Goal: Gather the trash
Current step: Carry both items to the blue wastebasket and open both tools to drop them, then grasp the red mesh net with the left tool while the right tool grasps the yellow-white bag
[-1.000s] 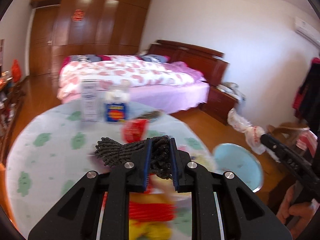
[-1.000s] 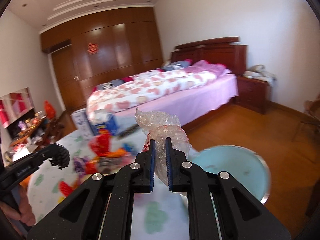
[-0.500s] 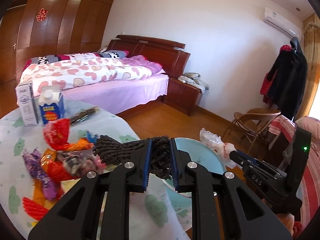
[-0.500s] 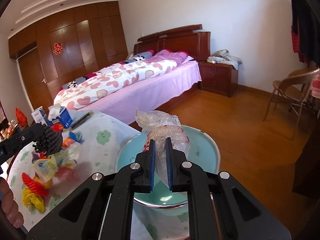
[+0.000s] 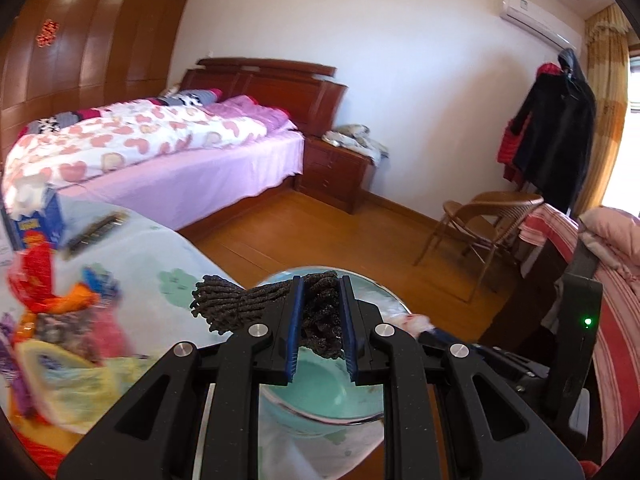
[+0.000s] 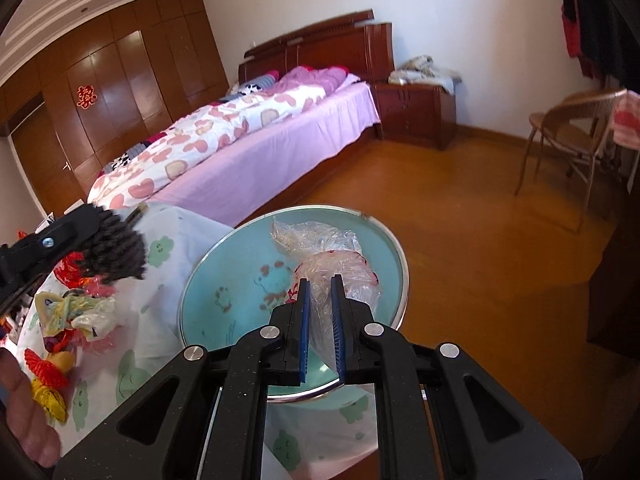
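Note:
My left gripper [image 5: 320,320] is shut on a bundle of dark knitted yarn [image 5: 236,300] and holds it above the near rim of a teal basin [image 5: 320,396]. In the right wrist view the left gripper [image 6: 108,248] and the yarn [image 6: 116,256] hang left of the basin [image 6: 224,292]. My right gripper [image 6: 320,312] is shut on a crumpled clear plastic bag [image 6: 320,248] with red print, held over the basin's inside.
A round table with a white, green-patterned cloth [image 6: 160,280] holds a heap of bright wrappers [image 6: 76,316] and a blue carton [image 5: 36,216]. A bed [image 6: 240,140], a nightstand [image 6: 416,112] and a wicker chair [image 6: 568,136] stand on the wooden floor.
Both grippers have swung right, away from the table's middle. The yarn and the plastic bag are now over the teal basin, which has come closer. Both grips are unchanged.

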### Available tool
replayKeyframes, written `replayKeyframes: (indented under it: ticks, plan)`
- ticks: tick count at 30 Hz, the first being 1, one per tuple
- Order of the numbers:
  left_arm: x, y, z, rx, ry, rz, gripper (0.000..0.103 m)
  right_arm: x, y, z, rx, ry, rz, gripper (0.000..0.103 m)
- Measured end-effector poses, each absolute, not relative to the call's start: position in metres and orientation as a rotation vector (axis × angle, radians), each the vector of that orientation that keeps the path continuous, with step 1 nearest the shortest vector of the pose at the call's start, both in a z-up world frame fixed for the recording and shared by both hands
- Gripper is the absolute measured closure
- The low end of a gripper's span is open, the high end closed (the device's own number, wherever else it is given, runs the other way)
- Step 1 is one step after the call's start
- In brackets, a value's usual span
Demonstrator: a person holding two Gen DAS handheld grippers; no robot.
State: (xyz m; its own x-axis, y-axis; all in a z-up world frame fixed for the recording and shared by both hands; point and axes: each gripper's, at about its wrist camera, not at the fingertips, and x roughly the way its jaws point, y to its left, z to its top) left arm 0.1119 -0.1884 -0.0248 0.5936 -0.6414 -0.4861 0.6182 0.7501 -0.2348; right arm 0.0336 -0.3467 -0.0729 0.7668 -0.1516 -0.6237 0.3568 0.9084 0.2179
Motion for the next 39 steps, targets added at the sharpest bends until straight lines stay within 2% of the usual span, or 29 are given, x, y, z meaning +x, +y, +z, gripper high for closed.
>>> replayKeyframes:
  ticks: [4,5,6,7,11,14,16,18,20,24,30,35,39]
  plan:
    - [0.122,-0.204,-0.039,-0.028,0.615,-0.753,0.082,0.036,-0.350,-0.081,0.347,0.667,-0.267,0.088]
    - [0.126,-0.204,-0.042,-0.025,0.630,-0.742,0.074,0.036,-0.351,-0.084,0.353,0.678,-0.264,0.082]
    - [0.130,-0.202,-0.045,-0.026,0.648,-0.723,0.058,0.037,-0.352,-0.085,0.358,0.682,-0.264,0.073]
    - [0.133,-0.197,-0.047,-0.038,0.658,-0.699,0.053,0.036,-0.353,-0.085,0.364,0.682,-0.267,0.070]
    - [0.139,-0.184,-0.043,-0.046,0.666,-0.650,0.048,0.031,-0.352,-0.076,0.363,0.656,-0.280,0.070]
    - [0.132,-0.176,-0.032,-0.021,0.632,-0.605,0.037,0.026,-0.349,-0.067,0.356,0.623,-0.296,0.067]
    - [0.126,-0.170,-0.025,0.018,0.606,-0.563,0.032,0.025,-0.345,-0.061,0.337,0.606,-0.300,0.062]
    - [0.121,-0.163,-0.020,0.042,0.600,-0.537,0.026,0.025,-0.338,-0.057,0.310,0.595,-0.302,0.047]
    - [0.121,-0.155,-0.020,0.060,0.625,-0.492,0.024,0.025,-0.332,-0.055,0.289,0.590,-0.310,0.034]
    - [0.119,-0.136,-0.020,0.068,0.647,-0.436,0.021,0.027,-0.321,-0.050,0.251,0.600,-0.315,0.022]
    - [0.113,-0.107,-0.016,0.079,0.643,-0.344,0.011,0.024,-0.300,-0.039,0.194,0.578,-0.319,0.012]
    - [0.109,-0.073,-0.013,0.079,0.640,-0.279,0.006,0.023,-0.279,-0.029,0.165,0.551,-0.297,0.010]
    - [0.107,-0.035,-0.015,0.052,0.645,-0.218,0.006,0.026,-0.257,-0.026,0.163,0.559,-0.237,0.010]
